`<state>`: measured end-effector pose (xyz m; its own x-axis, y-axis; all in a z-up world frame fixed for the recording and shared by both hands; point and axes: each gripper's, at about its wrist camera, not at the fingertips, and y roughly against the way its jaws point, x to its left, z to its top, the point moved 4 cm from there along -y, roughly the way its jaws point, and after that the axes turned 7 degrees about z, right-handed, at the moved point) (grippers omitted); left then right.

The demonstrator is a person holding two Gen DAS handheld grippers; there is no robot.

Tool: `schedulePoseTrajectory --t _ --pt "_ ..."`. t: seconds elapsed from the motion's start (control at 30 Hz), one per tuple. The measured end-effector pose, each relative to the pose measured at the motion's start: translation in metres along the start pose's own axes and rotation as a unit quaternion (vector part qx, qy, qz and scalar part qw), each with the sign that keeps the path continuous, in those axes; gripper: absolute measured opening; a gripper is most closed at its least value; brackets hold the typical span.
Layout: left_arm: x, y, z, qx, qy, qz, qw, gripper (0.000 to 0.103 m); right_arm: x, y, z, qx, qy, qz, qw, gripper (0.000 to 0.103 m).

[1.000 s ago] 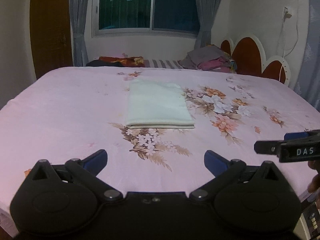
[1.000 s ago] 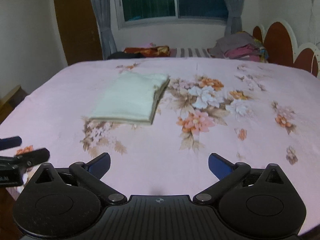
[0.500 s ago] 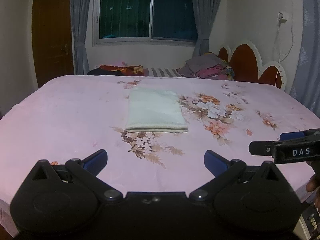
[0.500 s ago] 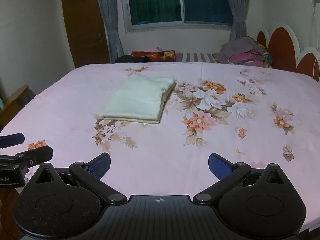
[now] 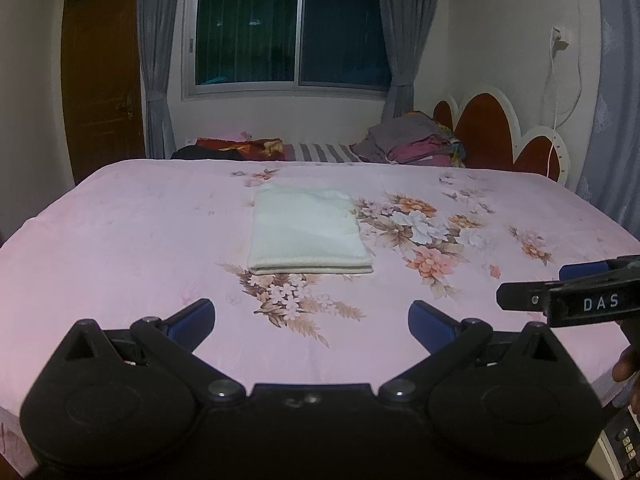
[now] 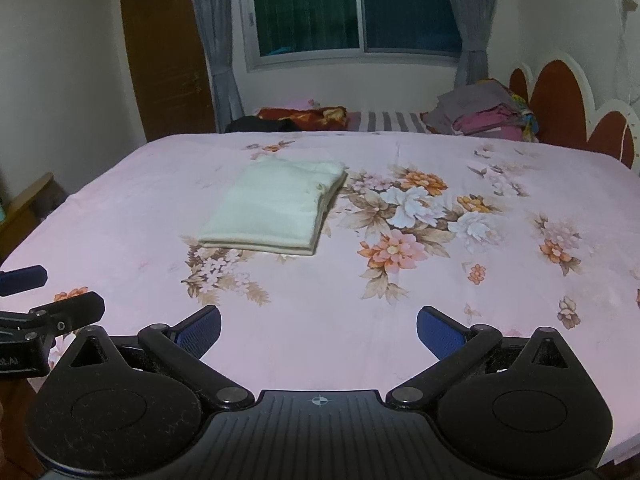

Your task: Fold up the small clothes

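A cream-white garment point(image 5: 306, 234) lies folded into a neat rectangle near the middle of the pink floral bed sheet point(image 5: 120, 232); the right wrist view shows the same garment point(image 6: 276, 210) with its stacked layers along the right edge. My left gripper point(image 5: 311, 318) is open and empty, well short of the garment, near the bed's front edge. My right gripper point(image 6: 319, 324) is open and empty too, held back from the cloth. Each gripper shows at the side of the other's view.
A pile of folded clothes point(image 5: 416, 142) and dark and red fabrics point(image 5: 236, 148) lie at the far side of the bed. A red scalloped headboard point(image 5: 500, 132) stands at the right. A window with grey curtains and a brown door are behind.
Both grippers have pulled back and tilted up from the bed, so the folded garment looks farther away and more of the room shows. The garment itself has not moved.
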<state>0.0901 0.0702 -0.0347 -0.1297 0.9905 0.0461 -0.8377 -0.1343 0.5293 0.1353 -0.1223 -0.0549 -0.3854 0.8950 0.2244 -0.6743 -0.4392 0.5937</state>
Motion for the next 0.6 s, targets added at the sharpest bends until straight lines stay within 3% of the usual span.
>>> schedulePoseTrajectory --t 0.6 --pt "-0.0001 0.0005 0.0020 -0.005 -0.003 -0.001 1.0000 0.103 -0.0027 -0.0003 0.0030 -0.001 0.007 0.002 1.000 0.103"
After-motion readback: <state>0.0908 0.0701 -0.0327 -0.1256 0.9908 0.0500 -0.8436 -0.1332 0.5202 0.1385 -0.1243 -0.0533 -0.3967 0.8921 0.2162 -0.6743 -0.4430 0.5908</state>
